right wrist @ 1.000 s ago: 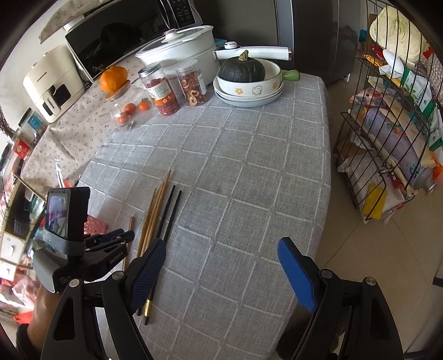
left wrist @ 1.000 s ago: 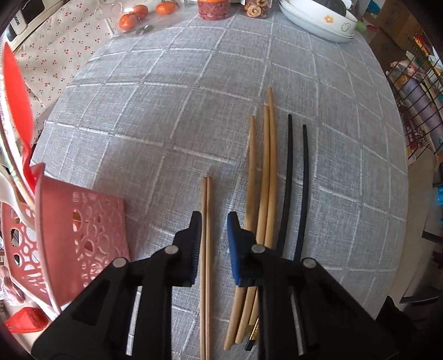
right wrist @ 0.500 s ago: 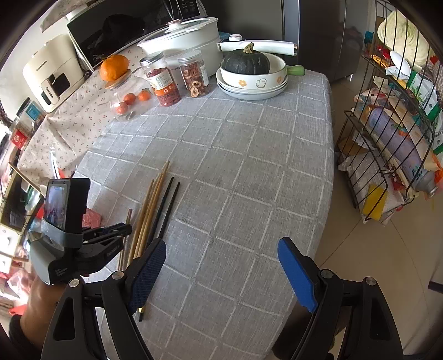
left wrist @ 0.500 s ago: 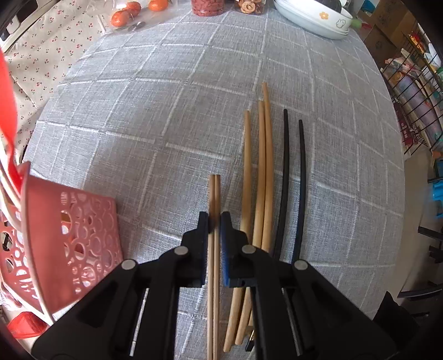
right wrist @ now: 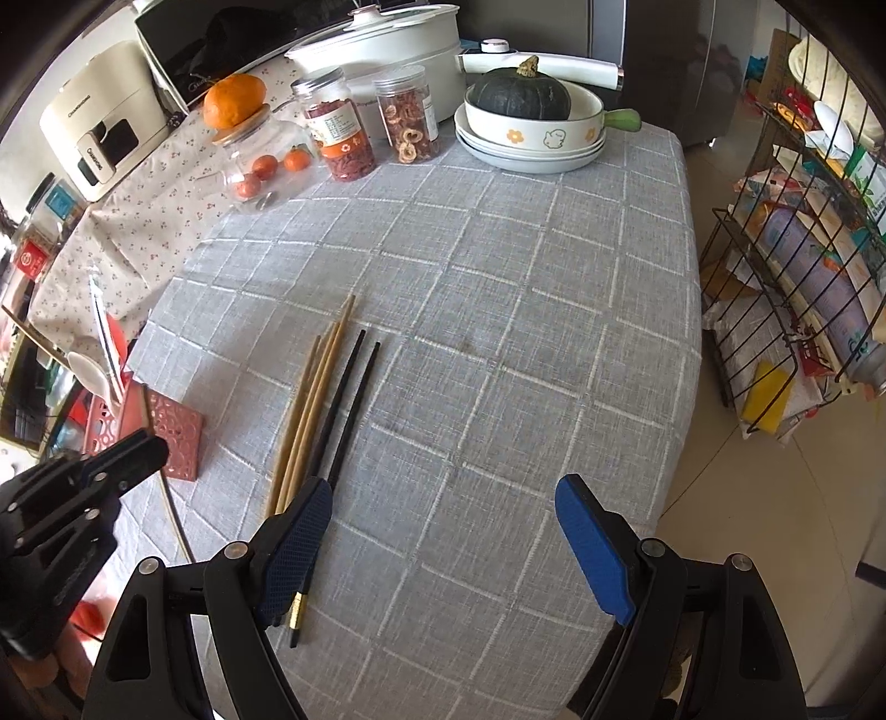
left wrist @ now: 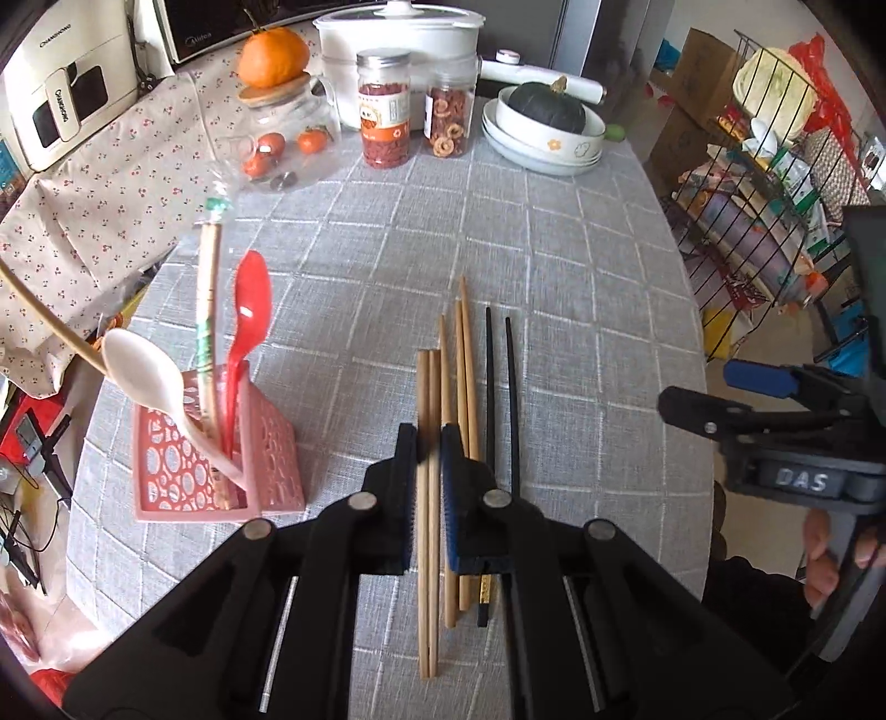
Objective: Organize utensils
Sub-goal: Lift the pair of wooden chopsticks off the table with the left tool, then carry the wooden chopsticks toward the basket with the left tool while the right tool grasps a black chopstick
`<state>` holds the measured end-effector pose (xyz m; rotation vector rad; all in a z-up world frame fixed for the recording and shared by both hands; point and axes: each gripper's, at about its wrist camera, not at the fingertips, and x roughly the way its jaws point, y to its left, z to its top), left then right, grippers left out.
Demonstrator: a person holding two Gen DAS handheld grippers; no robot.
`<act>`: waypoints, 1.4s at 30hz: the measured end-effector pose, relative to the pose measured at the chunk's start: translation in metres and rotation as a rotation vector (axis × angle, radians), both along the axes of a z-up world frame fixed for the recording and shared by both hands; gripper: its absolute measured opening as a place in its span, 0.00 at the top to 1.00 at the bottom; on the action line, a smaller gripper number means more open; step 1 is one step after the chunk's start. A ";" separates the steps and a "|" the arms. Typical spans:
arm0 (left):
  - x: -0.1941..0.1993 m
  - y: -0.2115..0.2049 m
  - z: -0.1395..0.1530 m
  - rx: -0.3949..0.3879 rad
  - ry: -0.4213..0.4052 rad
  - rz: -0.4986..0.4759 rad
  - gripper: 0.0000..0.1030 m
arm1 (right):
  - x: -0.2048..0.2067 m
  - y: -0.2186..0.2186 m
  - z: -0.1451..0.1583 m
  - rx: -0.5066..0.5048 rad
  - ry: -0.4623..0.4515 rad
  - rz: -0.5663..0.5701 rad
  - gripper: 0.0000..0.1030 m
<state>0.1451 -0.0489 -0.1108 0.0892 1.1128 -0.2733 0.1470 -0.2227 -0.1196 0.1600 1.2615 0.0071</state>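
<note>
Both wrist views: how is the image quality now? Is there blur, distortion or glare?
Left wrist view: strong fisheye bending, dark corners, slight blur on the wooden chopsticks between the left gripper fingers. Right wrist view: sharp, same bending; the grey tablecloth is evenly lit, with bright glare on the white pot.

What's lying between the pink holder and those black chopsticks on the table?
Three wooden chopsticks lie side by side on the cloth between the pink holder and the black chopsticks, shown best in the right wrist view.
</note>
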 end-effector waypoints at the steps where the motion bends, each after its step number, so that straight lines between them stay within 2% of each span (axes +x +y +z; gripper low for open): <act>1: 0.000 0.005 0.003 -0.009 -0.011 0.001 0.91 | 0.002 0.003 -0.003 0.000 0.007 0.006 0.18; 7: -0.014 0.023 0.026 -0.064 -0.063 0.001 0.91 | 0.021 0.024 -0.036 0.007 0.095 0.024 0.18; 11: -0.022 0.035 0.038 -0.078 -0.094 0.005 0.91 | 0.038 0.035 -0.056 0.020 0.122 0.019 0.19; 14: -0.025 0.043 0.046 -0.090 -0.113 0.007 0.91 | 0.051 0.040 -0.068 0.045 0.134 -0.007 0.30; 19: -0.027 0.053 0.051 -0.090 -0.127 0.012 0.91 | 0.069 0.044 -0.093 0.092 0.186 -0.045 0.63; 26: -0.029 0.068 0.054 -0.097 -0.134 0.027 0.91 | 0.082 0.057 -0.099 0.051 0.167 -0.036 0.70; 31: -0.031 0.070 0.055 -0.095 -0.137 0.026 0.91 | 0.079 0.081 -0.099 -0.091 0.168 0.059 0.77; 35: -0.033 0.071 0.057 -0.097 -0.143 0.026 0.91 | 0.073 0.081 -0.098 -0.078 0.183 0.071 0.88; 42: -0.037 0.070 0.060 -0.100 -0.156 0.023 0.91 | 0.053 0.058 -0.092 -0.009 0.179 0.032 0.94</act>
